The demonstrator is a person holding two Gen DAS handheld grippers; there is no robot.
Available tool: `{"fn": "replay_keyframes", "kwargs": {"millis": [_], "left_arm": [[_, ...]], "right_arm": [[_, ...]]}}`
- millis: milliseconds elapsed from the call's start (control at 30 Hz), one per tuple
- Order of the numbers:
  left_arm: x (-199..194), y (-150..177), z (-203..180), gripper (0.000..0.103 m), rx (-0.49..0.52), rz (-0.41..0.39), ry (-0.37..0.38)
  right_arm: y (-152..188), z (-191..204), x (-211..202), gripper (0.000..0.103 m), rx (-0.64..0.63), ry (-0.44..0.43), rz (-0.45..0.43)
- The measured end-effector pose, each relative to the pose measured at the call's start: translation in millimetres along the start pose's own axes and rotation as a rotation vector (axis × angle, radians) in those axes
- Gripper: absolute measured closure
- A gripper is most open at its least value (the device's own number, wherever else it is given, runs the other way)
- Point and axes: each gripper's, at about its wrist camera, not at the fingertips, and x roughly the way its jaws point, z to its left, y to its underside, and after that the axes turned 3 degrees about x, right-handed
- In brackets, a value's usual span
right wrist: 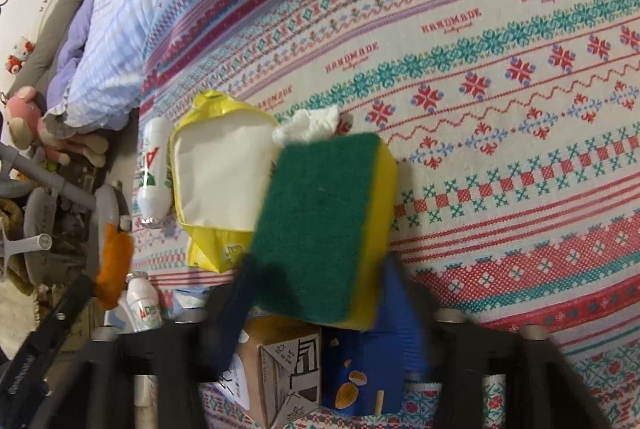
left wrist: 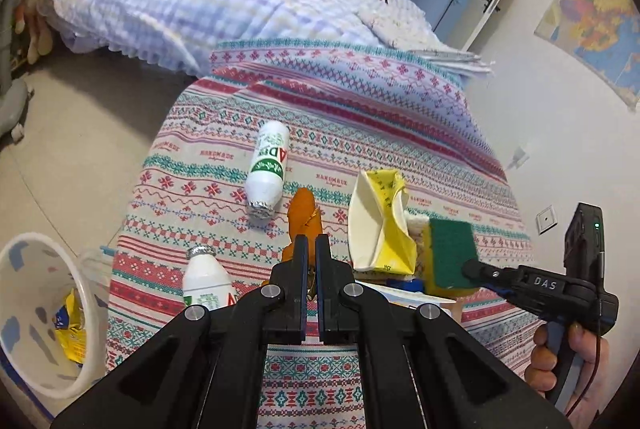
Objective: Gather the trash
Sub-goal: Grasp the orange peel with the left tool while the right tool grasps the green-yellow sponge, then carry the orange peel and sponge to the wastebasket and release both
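Left gripper (left wrist: 311, 241) is closed on an orange wrapper (left wrist: 303, 217) above the patterned bedspread (left wrist: 400, 133). Right gripper (right wrist: 320, 269) clamps a green-and-yellow sponge (right wrist: 324, 225), near the crushed yellow carton (right wrist: 220, 181).

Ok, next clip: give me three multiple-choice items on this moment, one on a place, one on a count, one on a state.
1. Where is the white plastic trash bin?
A. on the patterned cloth
B. on the floor, left of the cloth-covered surface
C. on the quilt

2. How many small white foil-capped drink bottles show in the left wrist view?
A. one
B. two
C. four

3. What does the left gripper hold?
A. a green-and-yellow sponge
B. nothing
C. an orange crumpled wrapper

Answers:
1 B: the bin sits on the floor beside the patterned cloth.
2 B: one bottle lies flat, another stands near the fingers.
3 C: the left fingers are closed on the orange wrapper, while the right gripper grips the green-and-yellow sponge.
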Motion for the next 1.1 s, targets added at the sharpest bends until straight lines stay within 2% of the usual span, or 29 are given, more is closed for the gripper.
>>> {"fn": "replay_keyframes", "kwargs": {"millis": [100,267,433,533,900,1100], "left_arm": [[-8,-1,3,0.1,-0.009,-0.019,0.012],[-21,-1,17,0.1,-0.044,-0.046,0.023],[-36,0,44,0.1,-0.114,-0.069,0.023],[-46,2,67,0.1,-0.17,-0.077,-0.004],[-79,26,170,0.1,-0.408,-0.083,-0.13],[-81,52,222,0.1,-0.541,-0.01,-0.16]], "right_arm": [[2,6,-18,0.08,-0.018,0.008,-0.067],[0,5,-38,0.083,-0.024,0.007,-0.144],[2,5,-55,0.083,-0.025,-0.066,-0.213],[4,13,-60,0.083,-0.053,-0.086,-0.242],[24,46,-43,0.083,-0.129,-0.133,-0.216],[43,71,-30,0.083,-0.187,-0.183,-0.177]]}}
